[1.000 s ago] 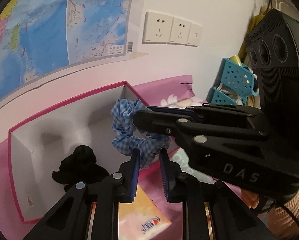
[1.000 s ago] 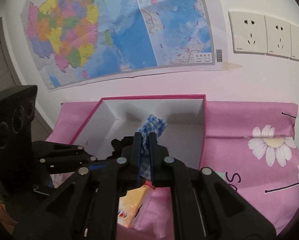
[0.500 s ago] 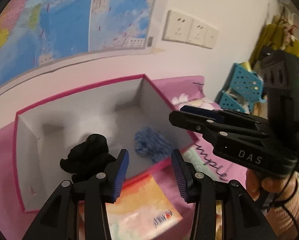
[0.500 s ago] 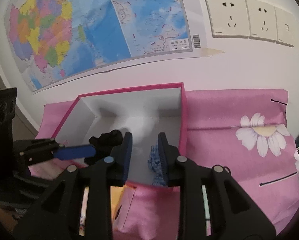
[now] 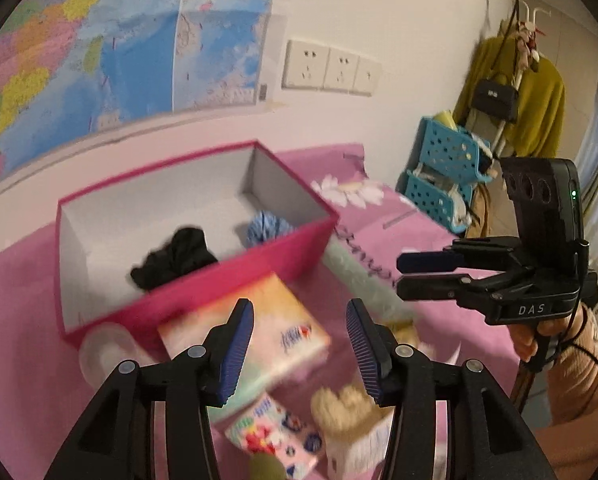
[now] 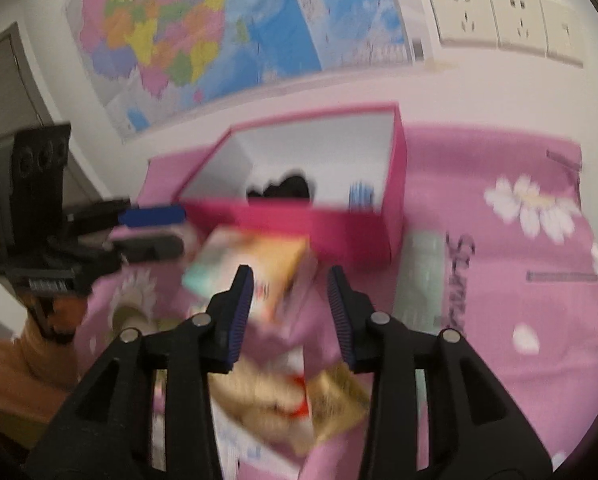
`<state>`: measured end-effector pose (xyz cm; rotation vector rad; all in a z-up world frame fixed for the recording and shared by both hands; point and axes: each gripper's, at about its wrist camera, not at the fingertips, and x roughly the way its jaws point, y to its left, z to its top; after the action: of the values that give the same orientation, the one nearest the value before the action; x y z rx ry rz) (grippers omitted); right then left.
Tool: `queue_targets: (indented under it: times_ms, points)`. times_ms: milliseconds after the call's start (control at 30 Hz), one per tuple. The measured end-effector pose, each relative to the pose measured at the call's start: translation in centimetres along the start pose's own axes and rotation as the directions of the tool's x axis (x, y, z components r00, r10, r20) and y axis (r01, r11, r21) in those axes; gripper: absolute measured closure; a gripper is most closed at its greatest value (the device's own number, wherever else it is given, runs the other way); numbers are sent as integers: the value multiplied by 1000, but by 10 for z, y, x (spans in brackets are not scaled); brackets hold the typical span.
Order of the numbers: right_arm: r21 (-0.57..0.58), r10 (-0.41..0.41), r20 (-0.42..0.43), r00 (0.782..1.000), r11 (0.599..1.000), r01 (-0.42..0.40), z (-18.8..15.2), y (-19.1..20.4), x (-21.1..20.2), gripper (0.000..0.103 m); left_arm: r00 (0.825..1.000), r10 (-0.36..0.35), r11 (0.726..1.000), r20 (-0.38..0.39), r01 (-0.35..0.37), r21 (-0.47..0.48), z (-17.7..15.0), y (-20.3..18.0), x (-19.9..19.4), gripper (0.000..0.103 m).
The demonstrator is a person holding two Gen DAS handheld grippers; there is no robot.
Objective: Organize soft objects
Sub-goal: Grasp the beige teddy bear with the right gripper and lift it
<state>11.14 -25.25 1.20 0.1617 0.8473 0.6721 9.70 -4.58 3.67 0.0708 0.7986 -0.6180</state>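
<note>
Two hand-held grippers hung over a surface draped in pink floral cloth (image 5: 27,280), both with jaws apart and nothing between them, having just been opening. The left gripper (image 5: 299,344) sat near the camera above a tissue pack (image 5: 267,332), while the right gripper (image 5: 403,276), gripped by a person's hand (image 5: 539,340) in a peach sleeve, pointed in from the right. Farther back, against the wall, stood an open pink box (image 5: 235,280) with a white interior; inside it lay a black scrunchie (image 5: 175,258) toward the left and a blue checked scrunchie (image 5: 265,226) toward the right, apart from each other and free of both grippers. From the right wrist view the right gripper (image 6: 289,308) hovered over the blurred tissue pack (image 6: 255,268) just in front of the box (image 6: 339,236). A beige plush toy (image 5: 347,404) lay near the left gripper's right finger. A map (image 5: 99,48) and wall sockets (image 5: 331,68) filled the wall behind, with blue baskets (image 5: 443,172) at far right.
</note>
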Motion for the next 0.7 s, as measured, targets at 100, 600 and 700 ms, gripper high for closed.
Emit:
queue_targets:
  times_ms: [100,600,700]
  points:
    - [7,7,-76,997,1000,-7,-22,-2,9,62,999,2,1000,-48,-2,14,-14,-4,7,54]
    - [-45,49,-147,988,997,-56,-49,5,22,82,979,-54,996,-199,66,54,-56,-21,23,54]
    - [-53,34,-135,990,998,-42,-51,7,21,90,978,-65,996,-200,77,53,-57,-21,23,54]
